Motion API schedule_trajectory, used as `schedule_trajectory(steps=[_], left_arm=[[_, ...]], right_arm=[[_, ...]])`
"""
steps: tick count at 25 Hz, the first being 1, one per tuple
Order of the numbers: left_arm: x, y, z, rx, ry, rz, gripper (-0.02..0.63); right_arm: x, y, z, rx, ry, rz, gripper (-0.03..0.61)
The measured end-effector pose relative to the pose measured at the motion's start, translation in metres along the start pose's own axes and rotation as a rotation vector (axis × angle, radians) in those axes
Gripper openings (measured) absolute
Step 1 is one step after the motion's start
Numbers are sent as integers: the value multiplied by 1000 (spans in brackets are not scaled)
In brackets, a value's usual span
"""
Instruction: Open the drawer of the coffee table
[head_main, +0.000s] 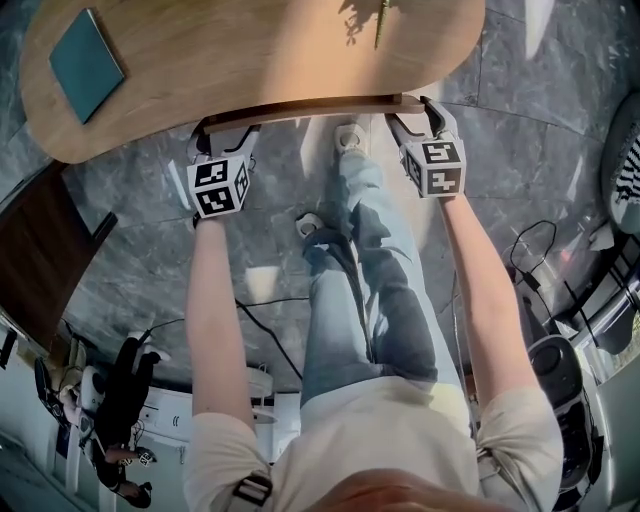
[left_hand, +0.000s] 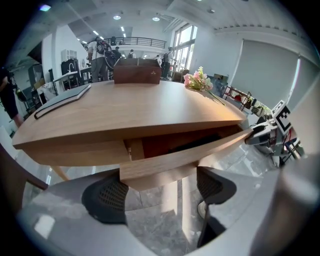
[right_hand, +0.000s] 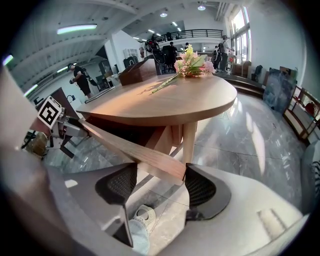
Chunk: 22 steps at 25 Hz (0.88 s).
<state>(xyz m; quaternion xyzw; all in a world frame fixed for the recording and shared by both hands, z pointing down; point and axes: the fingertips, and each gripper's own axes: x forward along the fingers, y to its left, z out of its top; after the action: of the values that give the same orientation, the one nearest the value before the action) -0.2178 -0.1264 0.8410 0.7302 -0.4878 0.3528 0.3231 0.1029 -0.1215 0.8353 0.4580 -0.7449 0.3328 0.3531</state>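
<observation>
Left tongs (left_hand: 160, 187): I have the jaws set fairly wide, and both pads are pressed against the left end of the drawer front (left_hand: 200, 150).
Right tongs (right_hand: 161, 184): the jaws are about as wide here, clamped on the right end of the same front. The wood fills the gap between the pads.
Drawer: it is pulled partly out of the coffee table (head_main: 250, 60). The front stands clear of the tabletop's edge, and in my left gripper view the dark inside shows above it.
Grip line: in the head view my two tongs sit at opposite ends of the front, well apart, with my forearms running straight back from them.
Tabletop: oval, light wood. A teal book (head_main: 88, 62) lies flat near its left end, a sprig of flowers (right_hand: 187, 62) lies toward the right, and a brown box (left_hand: 137, 71) stands at the far edge.
Below: my legs in jeans and my white shoes (head_main: 348, 135) are between the tongs, on grey stone floor (head_main: 500, 120).
</observation>
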Motion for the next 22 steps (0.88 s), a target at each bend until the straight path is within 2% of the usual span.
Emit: schedule_trajectory(steps=[10, 22], left_arm=[[-18, -13, -31, -19, 23, -2, 433], [-29, -19, -49, -26, 32, 0, 431]], right_arm=[[-15, 11, -29, 0, 33, 4, 302], [-23, 18, -45, -2, 33, 1, 302]])
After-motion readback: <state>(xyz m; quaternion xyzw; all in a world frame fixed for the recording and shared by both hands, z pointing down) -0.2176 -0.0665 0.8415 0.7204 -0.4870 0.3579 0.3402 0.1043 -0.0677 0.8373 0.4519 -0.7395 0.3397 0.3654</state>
